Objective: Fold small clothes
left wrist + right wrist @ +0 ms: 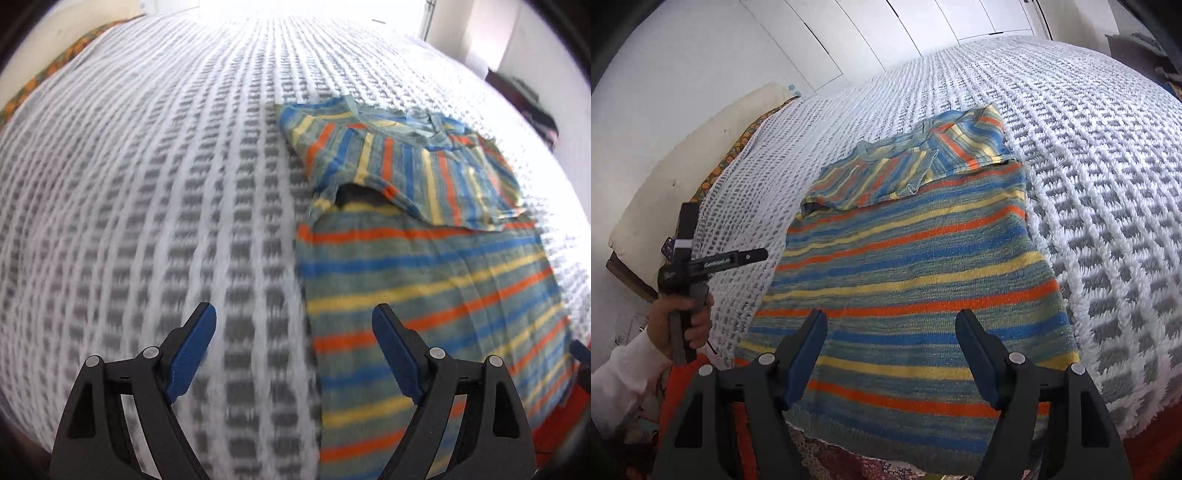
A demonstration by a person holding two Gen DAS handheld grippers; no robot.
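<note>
A small striped knit sweater (908, 266) in blue, orange, yellow and green lies flat on the white-and-grey bedspread (1108, 184). Both sleeves are folded in across its chest near the neckline (886, 162). Its hem hangs at the near bed edge. In the left wrist view the sweater (424, 277) is on the right. My left gripper (294, 314) is open and empty, above the bedspread (147, 221) at the sweater's left edge. It also shows in the right wrist view (738, 258), held in a hand. My right gripper (891, 321) is open and empty over the sweater's lower part.
A cream pillow or cushion (687, 158) lies along the bed's left side by a white wall with cupboard doors (886, 33). A patterned orange sheet edge (48, 74) shows under the bedspread. Dark clutter (524, 99) sits at the far right. A red patterned rug (827, 461) lies below the bed edge.
</note>
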